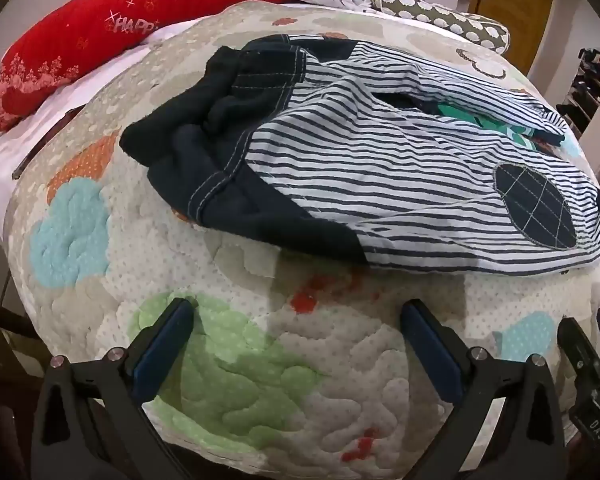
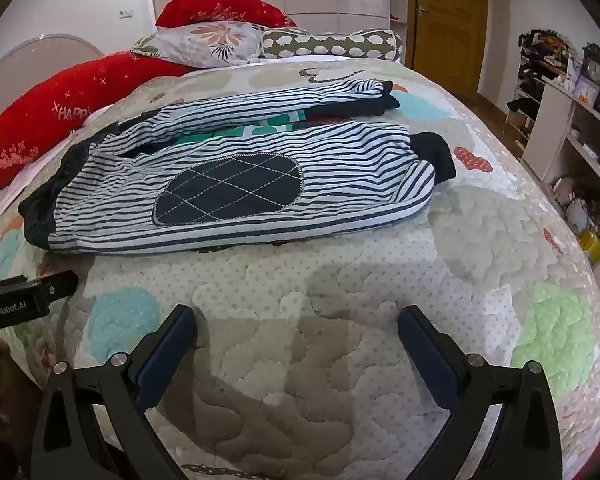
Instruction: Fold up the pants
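Navy-and-white striped pants (image 1: 380, 160) lie spread on the quilted bedspread (image 1: 240, 360), dark waistband to the left, legs to the right, a dark oval knee patch (image 1: 536, 204) on the near leg. In the right wrist view the pants (image 2: 240, 184) lie ahead with dark cuffs (image 2: 436, 156) at the right. My left gripper (image 1: 296, 312) is open and empty, short of the near edge below the waistband. My right gripper (image 2: 296, 320) is open and empty, short of the near leg. Part of the right gripper (image 1: 588, 360) shows at the left view's right edge.
Red pillows (image 1: 80, 44), a floral pillow (image 2: 204, 44) and a dotted bolster (image 2: 332, 46) lie at the bed's far end. Shelves (image 2: 572, 152) with clutter stand at the right, a wooden door (image 2: 448, 16) beyond. The left gripper's body (image 2: 20, 300) shows at the right view's left edge.
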`<action>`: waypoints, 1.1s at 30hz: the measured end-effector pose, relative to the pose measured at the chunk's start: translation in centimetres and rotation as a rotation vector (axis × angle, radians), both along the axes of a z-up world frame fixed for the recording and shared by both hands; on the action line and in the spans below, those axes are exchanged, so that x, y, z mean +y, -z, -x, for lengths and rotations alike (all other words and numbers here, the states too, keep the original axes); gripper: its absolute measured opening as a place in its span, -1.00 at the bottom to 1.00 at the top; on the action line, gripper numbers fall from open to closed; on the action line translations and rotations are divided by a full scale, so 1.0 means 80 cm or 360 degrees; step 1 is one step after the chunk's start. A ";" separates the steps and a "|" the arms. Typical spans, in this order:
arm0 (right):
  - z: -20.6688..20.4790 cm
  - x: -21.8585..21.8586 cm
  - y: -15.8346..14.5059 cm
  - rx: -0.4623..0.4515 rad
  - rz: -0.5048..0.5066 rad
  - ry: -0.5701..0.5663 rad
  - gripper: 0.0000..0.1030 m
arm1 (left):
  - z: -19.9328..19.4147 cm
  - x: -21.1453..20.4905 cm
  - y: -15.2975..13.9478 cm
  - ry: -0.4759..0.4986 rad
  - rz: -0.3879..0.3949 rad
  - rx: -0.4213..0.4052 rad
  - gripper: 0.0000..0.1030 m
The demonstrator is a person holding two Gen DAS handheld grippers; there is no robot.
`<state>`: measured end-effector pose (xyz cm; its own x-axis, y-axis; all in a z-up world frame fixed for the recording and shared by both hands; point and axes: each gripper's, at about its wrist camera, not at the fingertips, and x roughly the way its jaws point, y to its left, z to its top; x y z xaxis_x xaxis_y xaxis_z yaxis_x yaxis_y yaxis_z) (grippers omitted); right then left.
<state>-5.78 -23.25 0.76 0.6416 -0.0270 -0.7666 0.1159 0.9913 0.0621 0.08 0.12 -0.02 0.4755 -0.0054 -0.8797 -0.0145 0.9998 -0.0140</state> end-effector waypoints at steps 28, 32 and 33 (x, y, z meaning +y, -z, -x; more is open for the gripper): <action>-0.002 0.005 0.004 0.0007 0.0013 -0.0021 1.00 | 0.036 -0.013 -0.081 0.0041 -0.0033 -0.0293 1.00; -0.001 0.004 0.004 0.0001 0.0015 -0.0022 1.00 | 0.037 -0.014 -0.080 0.0043 -0.0032 -0.0294 1.00; -0.001 0.004 0.004 0.0001 0.0015 -0.0022 1.00 | 0.037 -0.014 -0.080 0.0042 -0.0030 -0.0291 1.00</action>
